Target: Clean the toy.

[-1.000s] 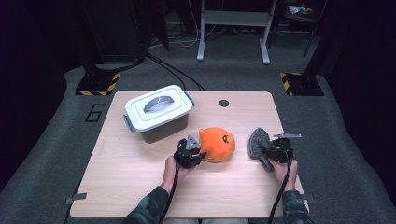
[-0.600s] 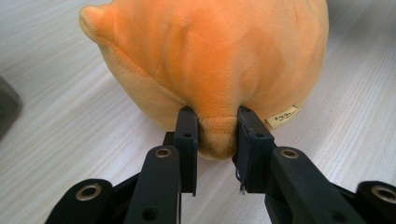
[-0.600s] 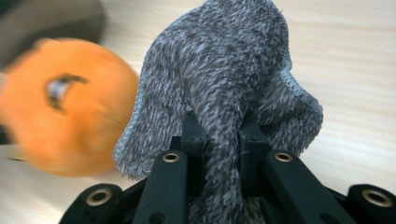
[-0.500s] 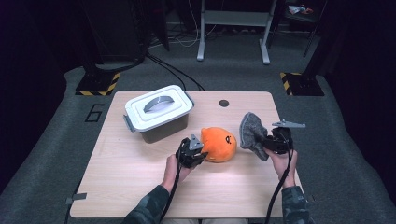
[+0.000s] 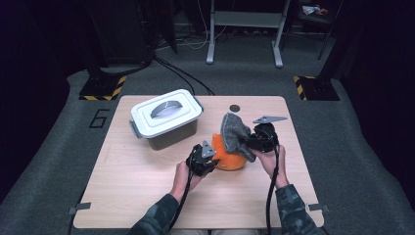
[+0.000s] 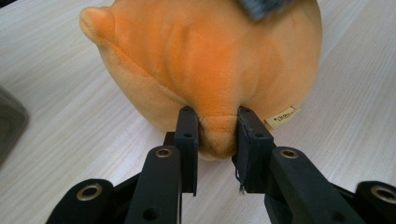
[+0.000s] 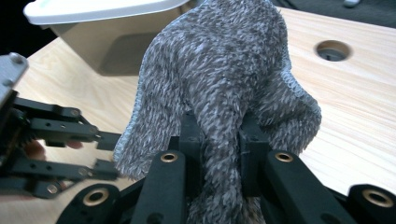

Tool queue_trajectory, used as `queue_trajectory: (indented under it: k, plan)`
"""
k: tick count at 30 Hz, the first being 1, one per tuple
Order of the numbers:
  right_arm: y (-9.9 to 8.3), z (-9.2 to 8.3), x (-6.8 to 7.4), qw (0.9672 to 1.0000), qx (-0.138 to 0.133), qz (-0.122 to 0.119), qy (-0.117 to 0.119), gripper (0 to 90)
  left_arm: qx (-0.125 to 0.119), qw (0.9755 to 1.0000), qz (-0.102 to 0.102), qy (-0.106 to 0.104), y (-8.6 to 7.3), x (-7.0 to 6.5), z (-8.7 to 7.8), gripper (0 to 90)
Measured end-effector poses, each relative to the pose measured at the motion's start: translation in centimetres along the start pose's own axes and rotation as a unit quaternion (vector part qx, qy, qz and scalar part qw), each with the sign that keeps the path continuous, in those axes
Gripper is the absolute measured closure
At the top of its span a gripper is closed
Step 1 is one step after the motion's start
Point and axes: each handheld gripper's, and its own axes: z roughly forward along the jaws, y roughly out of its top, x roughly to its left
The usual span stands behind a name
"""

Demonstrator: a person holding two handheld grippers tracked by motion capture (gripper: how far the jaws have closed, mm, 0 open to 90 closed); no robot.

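left tongs (image 6: 217, 135) pinch orange plush (image 6: 205, 60); right tongs (image 7: 219, 140) clamp grey cloth (image 7: 219, 70).

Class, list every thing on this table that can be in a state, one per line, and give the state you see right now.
Orange plush toy: resting on the table, pinched at one fold.
Grey fuzzy cloth: lifted, draped beside the toy.
Lidded white plastic box: closed, handle flat.
Left gripper: shut on the toy.
Right gripper: shut on the cloth.
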Motion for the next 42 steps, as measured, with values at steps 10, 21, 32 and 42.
queue_trajectory:
  k: [10, 21, 32, 42]
  plan:
    - [0.9, 2.7, 1.3, 0.9998, 0.015, -0.007, 0.011, 75.1, -0.004, 0.9994, 0.031, 0.012, 0.5, -0.8, 0.0, 74.4]
    - [0.1, 4.0, 1.7, 0.9977, 0.047, -0.038, -0.031, 75.9, 0.001, 0.9988, 0.046, 0.017, 0.7, -1.4, 0.2, 75.5]
    - [-0.1, 3.8, 1.6, 0.9969, 0.043, -0.048, -0.044, 75.7, -0.001, 0.9994, 0.031, 0.013, 0.5, -1.4, 0.1, 75.5]
    - [-0.2, 3.3, 1.3, 0.9968, 0.041, -0.038, -0.058, 75.5, -0.004, 0.9998, 0.019, 0.008, 0.3, -1.3, 0.2, 75.5]
